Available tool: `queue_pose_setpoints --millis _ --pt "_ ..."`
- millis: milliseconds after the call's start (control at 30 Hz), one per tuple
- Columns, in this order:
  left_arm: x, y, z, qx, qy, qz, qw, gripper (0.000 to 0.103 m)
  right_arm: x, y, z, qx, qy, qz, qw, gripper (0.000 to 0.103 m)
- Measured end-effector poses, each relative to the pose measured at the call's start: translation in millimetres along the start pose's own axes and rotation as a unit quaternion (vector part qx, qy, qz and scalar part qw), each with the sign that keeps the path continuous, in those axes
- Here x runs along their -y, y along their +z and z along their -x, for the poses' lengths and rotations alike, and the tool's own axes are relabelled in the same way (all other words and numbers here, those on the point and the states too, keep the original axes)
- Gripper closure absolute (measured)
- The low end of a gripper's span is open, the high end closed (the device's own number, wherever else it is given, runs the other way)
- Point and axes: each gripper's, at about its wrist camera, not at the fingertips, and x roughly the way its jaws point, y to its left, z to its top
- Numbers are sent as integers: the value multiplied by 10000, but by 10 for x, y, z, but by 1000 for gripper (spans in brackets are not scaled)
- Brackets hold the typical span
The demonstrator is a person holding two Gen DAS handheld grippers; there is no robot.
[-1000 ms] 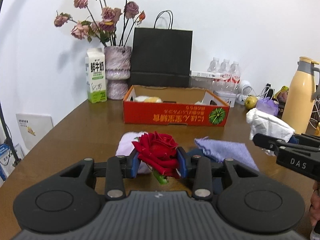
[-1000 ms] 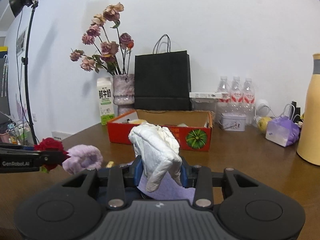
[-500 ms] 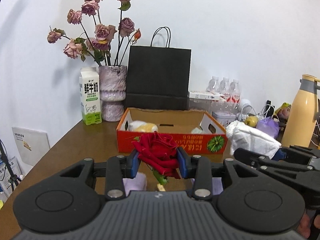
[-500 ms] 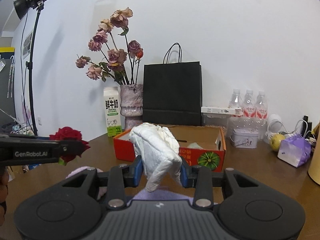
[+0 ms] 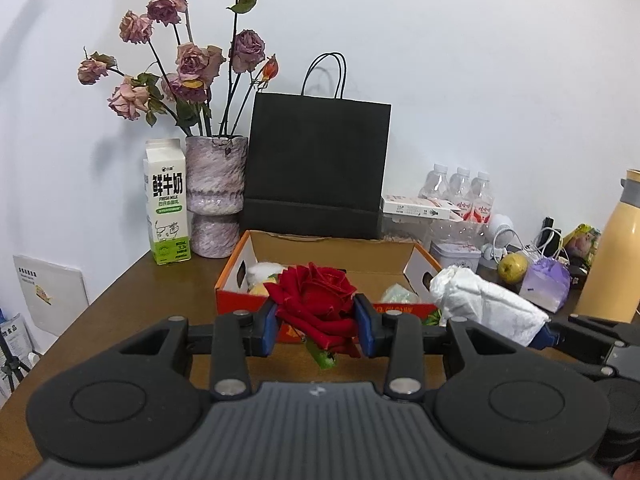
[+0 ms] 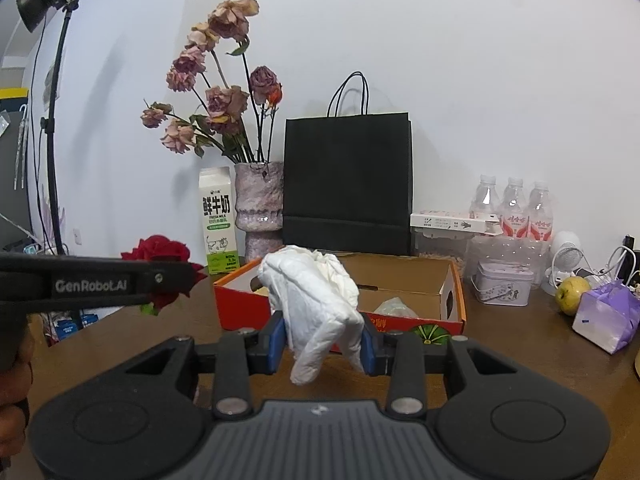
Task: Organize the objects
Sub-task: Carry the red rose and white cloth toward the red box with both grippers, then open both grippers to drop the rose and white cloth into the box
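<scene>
My left gripper (image 5: 316,330) is shut on a red rose (image 5: 316,300) and holds it above the table, just in front of the open orange cardboard box (image 5: 340,254). My right gripper (image 6: 322,344) is shut on a crumpled white cloth (image 6: 316,296) and holds it in front of the same box (image 6: 452,292). The cloth also shows at the right of the left wrist view (image 5: 484,304). The rose and the left gripper show at the left of the right wrist view (image 6: 160,256). The box holds a few pale items.
Behind the box stand a black paper bag (image 5: 316,168), a vase of dried roses (image 5: 216,196) and a milk carton (image 5: 166,200). At the right are water bottles (image 5: 460,196), a tin (image 6: 502,288), an apple (image 6: 572,290), a purple pouch (image 6: 608,316) and a yellow flask (image 5: 616,248).
Both grippers have risen and moved forward towards the box with their loads. The purple towels on the table have dropped out of view.
</scene>
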Motion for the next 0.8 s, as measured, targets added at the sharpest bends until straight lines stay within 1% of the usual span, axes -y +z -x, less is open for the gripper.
queue_pose_setpoints --millis 200,333,600,800 --pt "40 95 -229 -9 -17 24 10000 64 39 130 -214 53 -21 72 10000 68" --pt "52 177 -382 56 33 84 9999 64 90 214 -346 103 -36 64 9999 68" --pt "70 272 -708 5 63 166 9998 64 227 301 -589 85 -44 26 10000 68" --pt "101 342 -882 1 112 189 9998 64 312 368 -764 68 -17 -7 10000 68"
